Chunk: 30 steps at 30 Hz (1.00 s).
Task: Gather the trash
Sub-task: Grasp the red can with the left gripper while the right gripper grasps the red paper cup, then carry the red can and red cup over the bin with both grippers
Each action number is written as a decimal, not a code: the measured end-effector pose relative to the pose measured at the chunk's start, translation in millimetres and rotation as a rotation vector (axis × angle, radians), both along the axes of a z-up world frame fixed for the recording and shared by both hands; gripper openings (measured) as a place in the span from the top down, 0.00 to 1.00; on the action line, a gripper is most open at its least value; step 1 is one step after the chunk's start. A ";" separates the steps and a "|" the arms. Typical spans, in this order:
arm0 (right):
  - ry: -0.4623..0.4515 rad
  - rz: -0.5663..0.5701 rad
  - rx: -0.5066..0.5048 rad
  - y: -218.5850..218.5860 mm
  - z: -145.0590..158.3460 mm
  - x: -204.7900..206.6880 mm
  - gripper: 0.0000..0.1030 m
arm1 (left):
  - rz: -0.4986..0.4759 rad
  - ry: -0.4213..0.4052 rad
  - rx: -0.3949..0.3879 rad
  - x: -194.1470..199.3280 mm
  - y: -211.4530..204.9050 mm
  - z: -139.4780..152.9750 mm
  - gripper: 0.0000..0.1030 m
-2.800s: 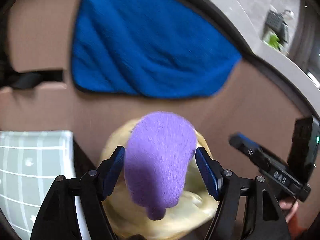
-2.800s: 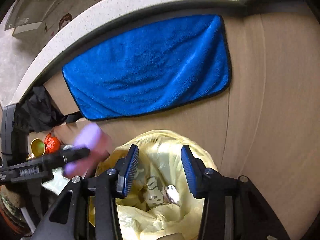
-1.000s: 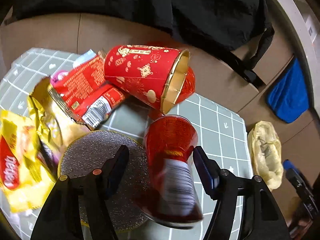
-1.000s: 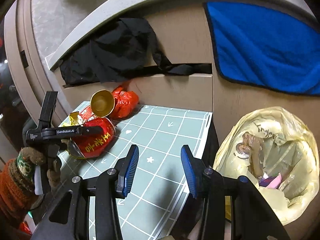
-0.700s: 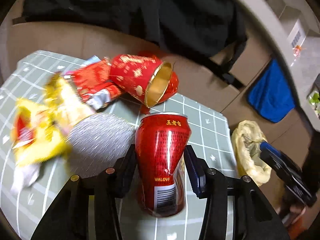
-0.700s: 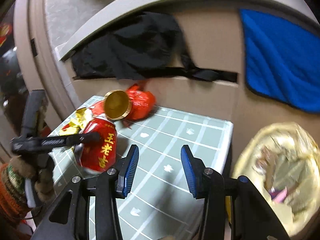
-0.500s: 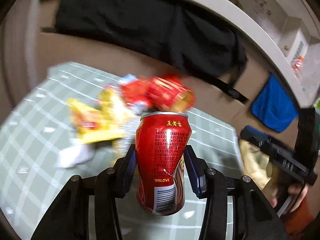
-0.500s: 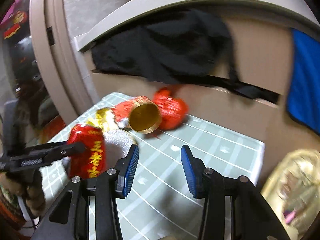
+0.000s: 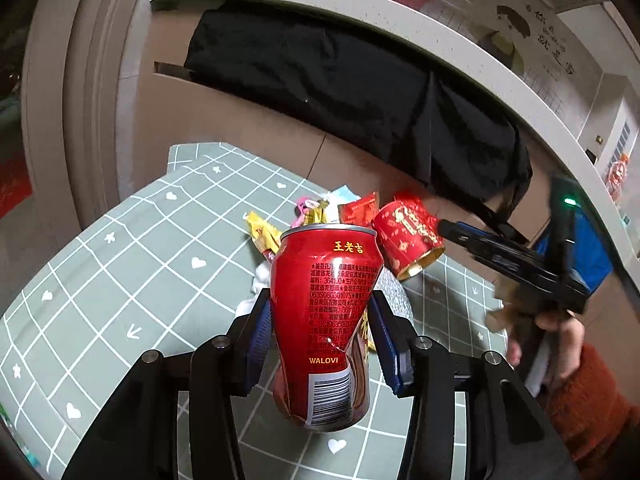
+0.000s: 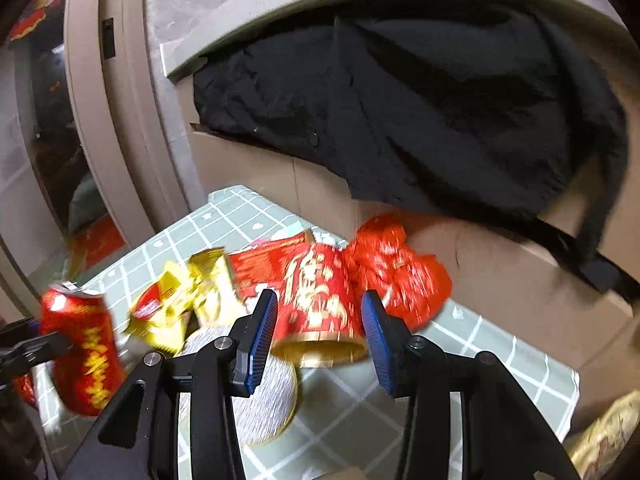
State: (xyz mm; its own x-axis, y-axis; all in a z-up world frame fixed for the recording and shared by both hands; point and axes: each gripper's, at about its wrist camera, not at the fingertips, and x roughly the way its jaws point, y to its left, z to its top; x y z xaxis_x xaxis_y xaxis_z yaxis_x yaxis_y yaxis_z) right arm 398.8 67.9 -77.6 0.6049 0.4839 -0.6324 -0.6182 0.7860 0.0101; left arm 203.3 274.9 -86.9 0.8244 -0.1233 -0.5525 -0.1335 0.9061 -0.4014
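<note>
While clamped in left gripper (image 9: pixel 322 340) jaws, dented red can (image 9: pixel 324 320), right gripper (image 10: pixel 318 334) jaws wide, empty.

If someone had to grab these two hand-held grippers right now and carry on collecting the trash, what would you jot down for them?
Left gripper: shut on a dented red can, lifted off the checked mat.
Right gripper: open and empty, lined up with the red-and-gold paper cup lying on its side.
Left on the mat: that cup, a crumpled red wrapper, yellow snack wrappers, a glittery silver disc.
The yellow trash bag sits off the mat's right edge.
Next: bin the can, then probably the cup.
</note>
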 end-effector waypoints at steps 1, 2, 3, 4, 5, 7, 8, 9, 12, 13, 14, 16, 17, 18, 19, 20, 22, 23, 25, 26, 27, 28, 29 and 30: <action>0.017 -0.007 -0.011 4.5 -7.4 7.9 0.59 | 0.000 -0.001 -0.004 0.3 0.9 0.2 0.54; 0.037 -0.008 -0.018 7.5 -14.2 13.0 0.59 | 0.001 -0.002 -0.008 1.3 0.8 0.3 0.54; 0.064 -0.004 -0.025 11.1 -22.0 16.9 0.59 | 0.001 -0.002 -0.010 1.9 1.5 -0.1 0.54; 0.086 -0.003 -0.034 13.4 -28.4 21.0 0.58 | 0.002 -0.001 -0.011 2.1 2.3 -0.9 0.54; 0.101 -0.007 -0.043 15.0 -36.4 23.6 0.51 | 0.002 0.002 -0.013 2.1 3.0 -2.0 0.54; 0.116 0.001 -0.038 15.3 -42.8 25.5 0.49 | 0.002 0.008 -0.020 4.2 3.1 -3.2 0.53; 0.118 -0.003 -0.031 13.2 -43.2 25.3 0.49 | 0.003 0.012 -0.023 5.0 2.8 -4.0 0.53; 0.126 -0.005 -0.030 11.6 -42.3 25.2 0.49 | 0.003 0.016 -0.025 5.7 2.3 -4.8 0.54; 0.156 -0.001 -0.048 5.7 -39.7 21.1 0.51 | 0.002 0.017 -0.027 6.9 -2.5 -3.9 0.54; 0.152 -0.002 -0.055 2.9 -38.3 17.4 0.52 | -0.001 0.016 -0.027 7.3 -4.7 -3.0 0.53; 0.138 -0.004 -0.057 -2.3 -35.2 11.1 0.53 | -0.006 0.012 -0.025 7.4 -8.4 -1.4 0.54; 0.110 -0.003 -0.038 -13.7 -26.9 -1.6 0.54 | -0.015 0.007 -0.022 7.9 -13.4 1.3 0.53; 0.096 -0.004 -0.020 -22.4 -19.9 -9.8 0.54 | -0.022 0.005 -0.021 7.9 -17.8 3.2 0.53; 0.087 -0.006 -0.007 -30.0 -14.7 -15.9 0.54 | -0.026 0.004 -0.020 8.2 -20.6 4.1 0.53; 0.081 -0.009 0.004 -36.8 -9.2 -21.7 0.54 | -0.031 0.003 -0.019 8.5 -24.0 5.2 0.53; 0.079 -0.010 0.011 -41.6 -5.0 -26.3 0.54 | -0.037 0.003 -0.018 8.5 -28.8 6.4 0.53; 0.073 -0.013 0.019 -51.2 3.0 -36.4 0.54 | -0.047 0.001 -0.018 8.5 -36.4 8.3 0.54; 0.064 -0.016 0.024 -59.2 7.3 -43.9 0.54 | -0.056 -0.002 -0.014 8.1 -42.5 9.9 0.54; 0.047 -0.029 0.028 -71.9 13.8 -54.3 0.54 | -0.070 -0.007 -0.003 8.0 -51.7 13.2 0.53; 0.036 -0.036 0.029 -77.9 17.1 -59.0 0.54 | -0.077 -0.010 0.006 8.0 -56.7 14.8 0.53; 0.029 -0.039 0.030 -79.7 19.7 -61.3 0.54 | -0.084 -0.014 0.017 8.4 -62.4 16.9 0.53; 0.019 -0.043 0.034 -86.7 23.6 -66.5 0.54 | -0.090 -0.018 0.026 8.9 -67.4 19.1 0.53; 0.006 -0.047 0.040 -92.1 27.9 -71.1 0.54 | -0.095 -0.023 0.034 9.9 -72.2 21.7 0.53; -0.007 -0.051 0.044 -97.5 32.6 -75.3 0.54 | -0.101 -0.029 0.042 11.0 -77.3 25.0 0.53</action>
State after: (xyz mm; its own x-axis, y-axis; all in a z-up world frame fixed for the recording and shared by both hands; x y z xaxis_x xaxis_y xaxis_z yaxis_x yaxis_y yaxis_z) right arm 323.5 -29.6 -45.0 0.6341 0.4797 -0.6065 -0.5774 0.8154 0.0412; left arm 214.3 197.6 -62.0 0.8246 -0.1842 -0.5348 -0.0290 0.9305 -0.3652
